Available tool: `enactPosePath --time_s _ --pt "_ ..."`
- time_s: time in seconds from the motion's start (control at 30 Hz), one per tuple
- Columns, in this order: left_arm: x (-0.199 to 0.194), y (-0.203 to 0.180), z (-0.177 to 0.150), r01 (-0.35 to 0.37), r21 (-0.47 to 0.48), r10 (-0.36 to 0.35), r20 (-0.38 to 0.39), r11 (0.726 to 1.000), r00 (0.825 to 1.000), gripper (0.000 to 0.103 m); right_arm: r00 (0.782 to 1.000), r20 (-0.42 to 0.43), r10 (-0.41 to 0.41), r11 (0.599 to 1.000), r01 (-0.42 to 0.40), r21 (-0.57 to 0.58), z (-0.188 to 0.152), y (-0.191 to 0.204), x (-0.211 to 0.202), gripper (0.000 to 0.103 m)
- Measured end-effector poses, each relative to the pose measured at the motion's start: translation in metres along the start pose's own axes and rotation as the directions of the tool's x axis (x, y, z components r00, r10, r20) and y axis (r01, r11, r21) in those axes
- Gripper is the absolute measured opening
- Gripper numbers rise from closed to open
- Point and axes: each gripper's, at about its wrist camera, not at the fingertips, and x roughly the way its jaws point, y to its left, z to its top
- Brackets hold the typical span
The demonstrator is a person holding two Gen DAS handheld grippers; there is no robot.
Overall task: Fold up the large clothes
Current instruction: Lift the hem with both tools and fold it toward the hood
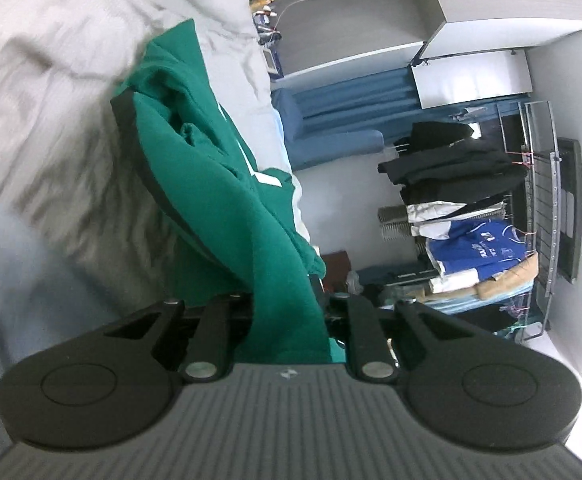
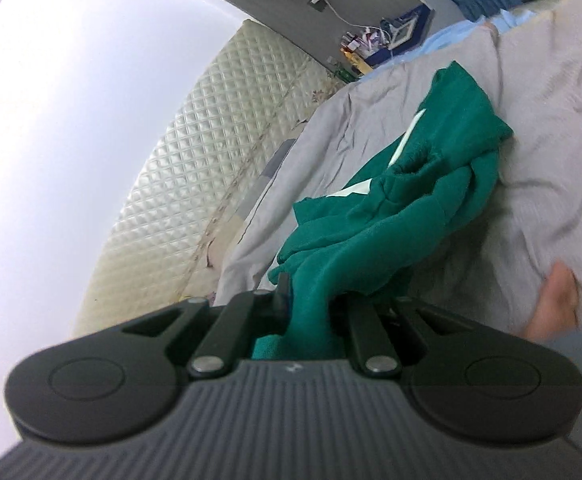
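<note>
A green garment with white stripes [image 1: 211, 168] lies bunched over a grey bed cover [image 1: 51, 100]. My left gripper [image 1: 287, 292] is shut on a fold of it, and the cloth hides the fingertips. A black band edges the garment on its left side. In the right wrist view the same green garment [image 2: 411, 184] trails away across the grey bed cover [image 2: 551, 140]. My right gripper [image 2: 311, 296] is shut on another part of it; green cloth fills the gap between the jaws.
A drying rack [image 1: 531, 208] hung with dark and blue clothes stands by the wall. A blue chair [image 1: 331, 136] is beyond the bed. A quilted headboard [image 2: 195, 184] and a cluttered shelf [image 2: 375, 46] lie behind the bed. A bare foot [image 2: 555, 304] rests on the cover.
</note>
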Motion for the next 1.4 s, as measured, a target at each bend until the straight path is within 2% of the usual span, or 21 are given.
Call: enactPosePath --time_s 0.1,0.17,0.23,0.3,0.43,0.53,0.7,0.9,1.1,1.23,1.4 --pt "-0.019 0.002 -0.027 0.013 -0.013 -0.013 0.005 1.0 1.0 0.019 1.0 0.01 0.0 1.0 0.0 0.031 -0.014 0.0 -0.018 0.011" --pt "-0.022 0.003 -0.034 0.005 -0.013 -0.005 0.007 1.0 1.0 0.019 1.0 0.015 -0.014 0.999 0.013 0.038 -0.017 0.0 -0.02 0.011" --pt "-0.018 -0.002 -0.027 -0.006 0.024 0.006 0.012 1.0 1.0 0.02 1.0 0.021 -0.011 0.999 0.01 0.041 -0.009 -0.002 -0.012 0.011" --pt "-0.008 -0.005 -0.013 0.001 0.007 -0.001 0.023 1.0 1.0 0.02 0.999 0.037 -0.006 0.998 0.004 0.061 0.005 -0.004 0.0 0.011" --pt "0.033 -0.02 0.048 0.016 0.0 -0.016 0.062 1.0 0.998 0.021 0.997 0.07 0.014 0.995 -0.021 0.097 0.051 -0.004 0.043 0.012" --pt "0.075 -0.032 0.102 0.006 0.015 -0.007 0.096 1.0 0.995 0.021 0.996 0.089 -0.014 0.995 0.005 0.099 0.095 -0.005 0.083 0.012" --pt "0.141 -0.038 0.169 -0.028 0.055 0.018 0.173 0.998 0.985 0.022 0.992 0.102 -0.078 0.982 0.059 0.177 0.151 -0.029 0.148 0.013" --pt "0.22 0.0 0.223 -0.05 0.098 0.026 0.234 0.994 0.972 0.023 0.984 0.108 -0.139 0.951 0.102 0.29 0.183 -0.088 0.218 0.013" --pt "0.284 0.056 0.254 -0.092 0.152 0.056 0.227 0.984 0.972 0.023 0.983 0.067 -0.174 0.932 0.142 0.333 0.191 -0.152 0.269 0.013" --pt "0.311 0.083 0.267 -0.187 0.163 0.144 0.245 0.969 0.959 0.023 0.983 0.023 -0.184 0.937 0.169 0.305 0.197 -0.176 0.297 0.013" --pt "0.339 0.113 0.285 -0.229 0.099 0.206 0.206 0.968 0.957 0.024 0.978 -0.024 -0.205 0.92 0.201 0.335 0.202 -0.204 0.321 0.014"
